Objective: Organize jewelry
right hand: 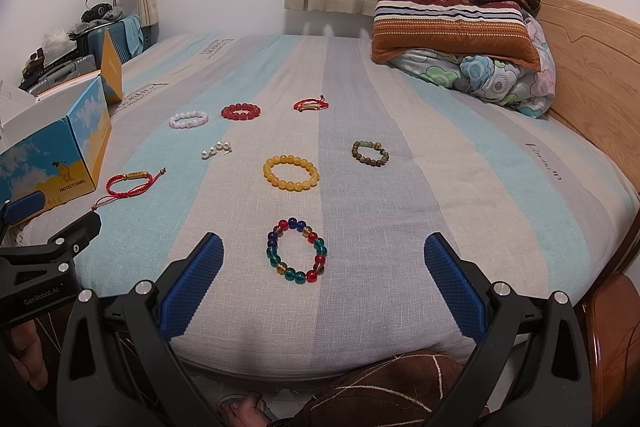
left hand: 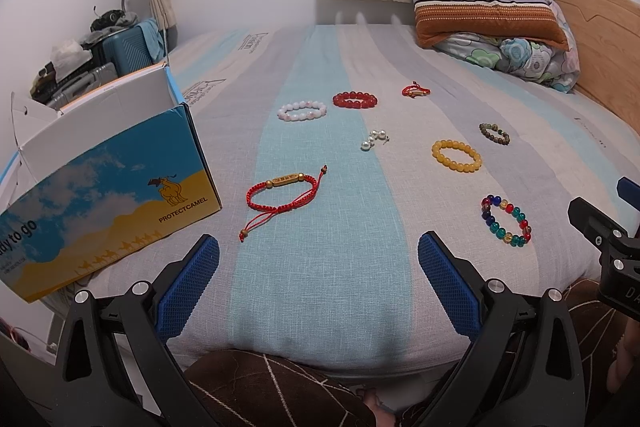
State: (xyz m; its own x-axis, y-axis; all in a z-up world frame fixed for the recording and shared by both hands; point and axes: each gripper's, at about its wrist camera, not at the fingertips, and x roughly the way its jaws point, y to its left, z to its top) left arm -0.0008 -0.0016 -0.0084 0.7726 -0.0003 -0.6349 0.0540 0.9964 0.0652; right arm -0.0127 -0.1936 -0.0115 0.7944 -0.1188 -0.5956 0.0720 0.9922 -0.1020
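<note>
Left wrist view: my left hand-held gripper (left hand: 319,279) stood released, fingers wide apart, grasping nothing, above the near edge of the bed (left hand: 360,327). The red cord bracelet (left hand: 283,191) lay just ahead of it and slightly left, its gold bar's long axis running left to right, tail cords trailing toward me. The open box (left hand: 116,179) sat at far left, cut off by the frame edge, its interior hidden. The pearl earrings (left hand: 374,139) were too small to make out in detail. My right hand-held gripper (left hand: 608,239) showed only partly at the right margin.

Right wrist view: my right hand-held gripper (right hand: 323,279) was likewise released and empty. The multicoloured bead bracelet (right hand: 297,250) lay flat between and just beyond its fingertips, elongated away from me. The yellow bead bracelet (right hand: 291,173) lay further ahead, the brown bead bracelet (right hand: 370,153) to its right.
</note>
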